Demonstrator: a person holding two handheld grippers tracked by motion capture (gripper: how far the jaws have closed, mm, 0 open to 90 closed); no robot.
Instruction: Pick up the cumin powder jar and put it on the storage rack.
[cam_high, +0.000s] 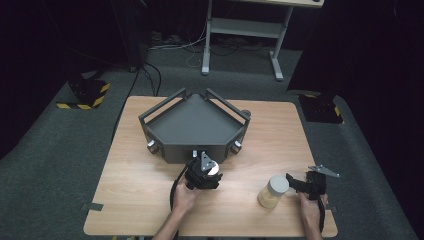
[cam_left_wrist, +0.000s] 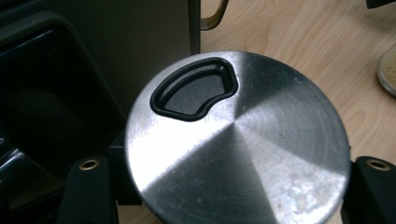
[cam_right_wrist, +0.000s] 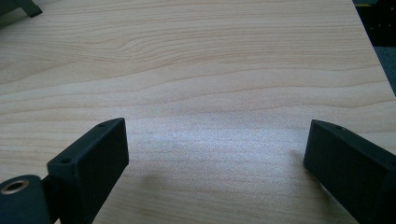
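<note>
The left claw (cam_high: 204, 172) is clenched on a round metal lid (cam_left_wrist: 238, 140) just in front of the grey tray (cam_high: 192, 125), probably to keep it away from the jar (cam_high: 273, 191) on the surface (cam_high: 135, 190), while the right claw (cam_high: 295, 184), with jaws apart, waits beside that jar.

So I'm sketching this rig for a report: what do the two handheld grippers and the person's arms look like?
Both the left gripper and the right gripper are black and blocky, each with a grey three-cornered plate on top. Their fingers are flat, squared black blocks with small brass-ringed holes. A black cable trails from each. The forearms are bare, with no sleeves.
</note>
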